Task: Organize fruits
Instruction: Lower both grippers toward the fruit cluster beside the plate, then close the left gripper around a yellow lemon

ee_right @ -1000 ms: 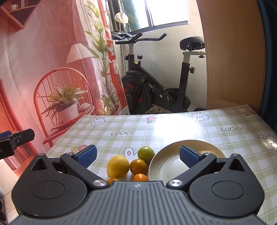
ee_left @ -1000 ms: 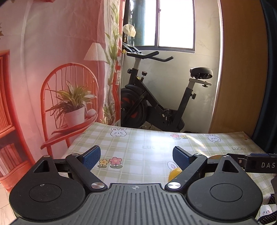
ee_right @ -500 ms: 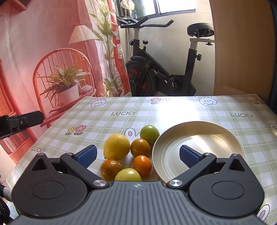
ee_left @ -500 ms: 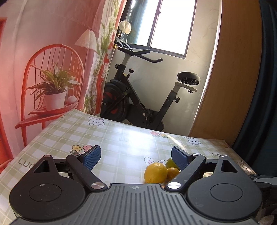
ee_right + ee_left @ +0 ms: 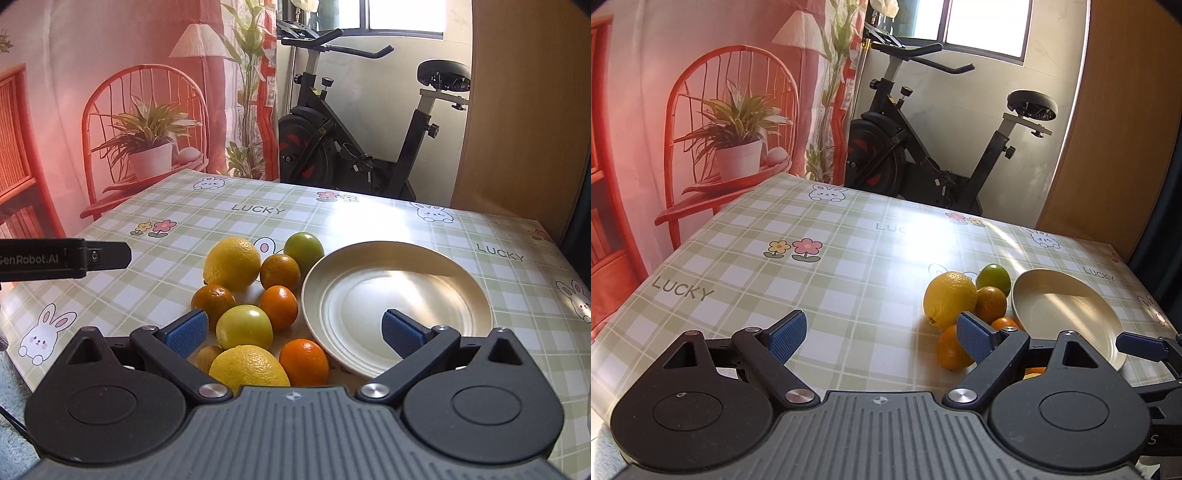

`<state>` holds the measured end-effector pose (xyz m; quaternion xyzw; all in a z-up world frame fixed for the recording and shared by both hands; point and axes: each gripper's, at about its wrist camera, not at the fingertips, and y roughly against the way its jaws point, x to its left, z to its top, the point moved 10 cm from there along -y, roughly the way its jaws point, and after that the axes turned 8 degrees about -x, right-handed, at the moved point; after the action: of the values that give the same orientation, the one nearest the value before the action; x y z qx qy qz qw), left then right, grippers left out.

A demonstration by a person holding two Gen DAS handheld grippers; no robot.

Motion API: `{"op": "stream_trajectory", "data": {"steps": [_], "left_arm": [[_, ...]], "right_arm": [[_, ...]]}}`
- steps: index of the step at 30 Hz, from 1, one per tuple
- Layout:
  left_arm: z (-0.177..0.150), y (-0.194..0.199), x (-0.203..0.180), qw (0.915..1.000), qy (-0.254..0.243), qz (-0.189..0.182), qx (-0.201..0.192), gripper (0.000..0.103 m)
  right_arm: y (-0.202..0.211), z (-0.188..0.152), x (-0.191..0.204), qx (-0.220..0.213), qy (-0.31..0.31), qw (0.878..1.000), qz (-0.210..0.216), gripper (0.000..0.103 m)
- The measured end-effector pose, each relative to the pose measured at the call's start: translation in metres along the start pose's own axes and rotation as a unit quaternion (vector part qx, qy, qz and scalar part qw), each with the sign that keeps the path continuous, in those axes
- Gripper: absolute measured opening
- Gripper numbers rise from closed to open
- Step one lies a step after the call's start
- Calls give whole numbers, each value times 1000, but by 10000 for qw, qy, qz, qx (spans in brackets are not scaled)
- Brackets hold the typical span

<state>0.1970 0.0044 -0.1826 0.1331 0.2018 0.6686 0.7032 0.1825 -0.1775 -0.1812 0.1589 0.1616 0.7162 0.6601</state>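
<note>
A cluster of several fruits lies on the checked tablecloth: a large lemon (image 5: 232, 263), a green fruit (image 5: 304, 247), small oranges (image 5: 279, 272) (image 5: 279, 305), a pale green fruit (image 5: 243, 326), a second lemon (image 5: 248, 367) and an orange (image 5: 304, 361). An empty cream plate (image 5: 436, 266) sits just right of them. My right gripper (image 5: 293, 332) hovers open over the near fruits and the plate's edge, holding nothing. My left gripper (image 5: 879, 338) is open above bare cloth left of the lemon (image 5: 949, 298) and the plate (image 5: 1067, 310).
The table (image 5: 746, 266) ends close at the left and near sides. A black exercise bike (image 5: 369, 147) stands beyond the far edge, next to a wooden panel (image 5: 517, 110) on the right. A printed pink backdrop (image 5: 701, 110) hangs at the left.
Both grippers have dropped lower and tilted down toward the table; the fruits and plate now fill more of each view. Both stayed open and empty.
</note>
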Motion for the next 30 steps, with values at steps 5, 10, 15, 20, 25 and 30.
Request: {"op": "stream_trajectory", "data": {"steps": [5,10,15,20,25,30], "left_arm": [[-5,5,-5,9999,-131,-29,92,89],[-10,6,-15,9992,-199,-323,105,85],[-15,4,-26,9974,-139,-697,145,85],[-21,1,-37,9953,-224,-924,197,76],[-33,-5,-59,9886,-523,-1343,430,65],[-43,-13,-76,9803,-670,-1720,709,65]], "right_arm": [[2,-6,1,45,-47,9998,167,101],[3,-19,-2,225,-48,9994,259,93],[5,-31,3,336,-21,9986,409,86],[4,-35,6,352,11,9981,513,74],[1,-42,6,443,-104,9968,664,66],[-1,-49,13,573,-76,9951,804,61]]}}
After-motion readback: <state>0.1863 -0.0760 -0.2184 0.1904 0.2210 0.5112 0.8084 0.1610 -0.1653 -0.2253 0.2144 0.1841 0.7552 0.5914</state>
